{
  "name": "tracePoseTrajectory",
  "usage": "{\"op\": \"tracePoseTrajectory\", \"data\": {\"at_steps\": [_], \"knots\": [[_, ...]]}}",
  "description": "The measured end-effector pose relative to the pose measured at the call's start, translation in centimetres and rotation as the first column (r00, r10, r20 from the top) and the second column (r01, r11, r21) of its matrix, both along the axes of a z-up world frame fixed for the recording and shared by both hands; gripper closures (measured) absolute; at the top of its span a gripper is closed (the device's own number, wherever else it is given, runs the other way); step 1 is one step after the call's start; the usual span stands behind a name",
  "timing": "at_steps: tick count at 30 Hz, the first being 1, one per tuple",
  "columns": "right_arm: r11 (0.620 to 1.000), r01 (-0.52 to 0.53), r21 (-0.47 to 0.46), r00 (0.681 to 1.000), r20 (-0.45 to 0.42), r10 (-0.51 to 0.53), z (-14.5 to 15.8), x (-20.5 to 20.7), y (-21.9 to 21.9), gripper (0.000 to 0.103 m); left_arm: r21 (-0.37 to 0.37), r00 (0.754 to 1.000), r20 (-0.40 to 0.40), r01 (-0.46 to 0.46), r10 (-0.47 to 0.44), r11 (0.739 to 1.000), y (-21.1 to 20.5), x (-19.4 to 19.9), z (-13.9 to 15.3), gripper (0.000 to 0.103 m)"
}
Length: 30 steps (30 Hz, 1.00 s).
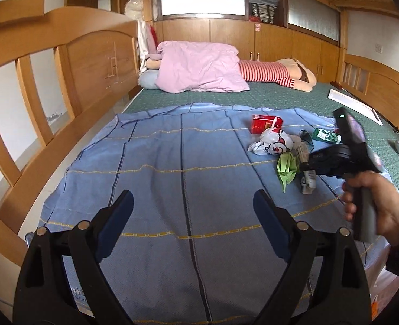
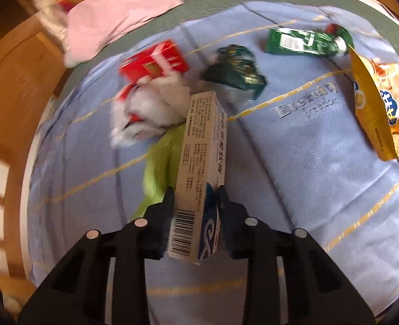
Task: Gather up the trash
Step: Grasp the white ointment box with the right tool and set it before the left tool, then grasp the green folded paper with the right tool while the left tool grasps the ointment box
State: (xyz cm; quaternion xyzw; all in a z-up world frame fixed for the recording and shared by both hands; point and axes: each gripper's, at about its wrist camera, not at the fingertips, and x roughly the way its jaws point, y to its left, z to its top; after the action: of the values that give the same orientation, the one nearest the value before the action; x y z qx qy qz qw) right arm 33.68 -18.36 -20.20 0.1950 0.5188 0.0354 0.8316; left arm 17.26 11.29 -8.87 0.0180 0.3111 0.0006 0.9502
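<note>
Left wrist view: the left gripper point(image 1: 192, 223) is hanging wide and empty over the blue cloth point(image 1: 158, 162), well short of the trash pile point(image 1: 280, 146), where the right gripper point(image 1: 321, 162) is working; a hand point(image 1: 380, 203) is gripping its handle.

Right wrist view: only here am I seeing the right gripper point(image 2: 195, 203) pinching the long white box point(image 2: 199, 168) by its near end, beside the green wrapper point(image 2: 158, 168). That end grip is looking risky, so the box could swing or slip. A yellow bag point(image 2: 380, 108) is also showing here only.
</note>
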Motion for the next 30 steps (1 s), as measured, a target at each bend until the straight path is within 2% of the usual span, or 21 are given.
{"op": "tracePoseTrajectory", "data": {"at_steps": [3,6,9,12,13,14,16,19,21,22,24,26,29,30], "knots": [[0.994,-0.109,0.01,0.994,0.005,0.109,1.0,-2.2,1.9,0.078,-0.02,0.999,-0.027,-0.024,0.024,1.0,0.7,0.2,-0.4,0.013],[0.96,-0.25,0.125,0.968,0.005,0.252,1.7,-4.2,4.9,0.081,-0.041,0.995,-0.067,-0.073,0.07,0.996,1.9,0.8,-1.0,0.013],[0.889,-0.369,0.272,0.924,0.008,0.381,1.7,-5.4,8.5,0.081,-0.078,0.981,-0.127,-0.156,0.145,0.985,4.0,1.6,-1.8,0.013],[0.771,-0.454,0.447,0.866,0.019,0.499,0.5,-5.9,12.2,0.081,-0.124,0.958,-0.176,-0.248,0.224,0.961,6.5,2.1,-2.6,0.013],[0.765,-0.466,0.445,0.856,0.009,0.517,0.2,-6.0,12.9,0.078,-0.137,0.95,-0.191,-0.274,0.246,0.952,7.2,2.3,-2.8,0.013],[0.775,-0.476,0.417,0.851,-0.006,0.526,0.0,-6.0,13.5,0.066,-0.146,0.944,-0.204,-0.292,0.26,0.945,7.7,2.3,-3.0,0.013],[0.815,-0.478,0.329,0.857,-0.028,0.514,-0.2,-5.5,13.7,0.054,-0.164,0.931,-0.235,-0.32,0.278,0.933,8.5,2.5,-3.6,0.013],[0.886,-0.399,0.236,0.915,0.043,0.401,1.3,-3.8,11.0,0.05,-0.185,0.926,-0.278,-0.314,0.257,0.931,8.7,3.0,-4.4,0.013],[0.956,-0.282,0.083,0.957,0.093,0.274,2.5,-2.1,8.6,0.044,-0.193,0.924,-0.3,-0.302,0.238,0.934,8.3,3.3,-5.0,0.013],[0.973,-0.227,0.034,0.97,0.102,0.222,2.6,-1.2,7.8,0.043,-0.202,0.924,-0.312,-0.293,0.222,0.935,8.1,3.5,-5.3,0.013],[0.993,-0.114,-0.024,0.988,0.098,0.116,2.2,1.2,5.9,0.042,-0.222,0.924,-0.337,-0.266,0.182,0.938,7.5,4.1,-5.9,0.012],[0.998,-0.05,-0.046,0.995,0.079,0.053,1.0,3.2,5.0,0.042,-0.245,0.923,-0.365,-0.224,0.125,0.943,6.6,4.8,-6.7,0.011],[0.998,-0.038,-0.049,0.998,0.043,0.04,-0.9,5.5,5.3,0.043,-0.287,0.919,-0.394,-0.151,0.027,0.946,4.9,5.9,-7.9,0.011],[0.998,-0.038,-0.057,0.998,0.047,0.041,-1.3,5.2,5.5,0.048,-0.296,0.917,-0.399,-0.127,-0.002,0.947,4.1,6.4,-8.3,0.011]]}}
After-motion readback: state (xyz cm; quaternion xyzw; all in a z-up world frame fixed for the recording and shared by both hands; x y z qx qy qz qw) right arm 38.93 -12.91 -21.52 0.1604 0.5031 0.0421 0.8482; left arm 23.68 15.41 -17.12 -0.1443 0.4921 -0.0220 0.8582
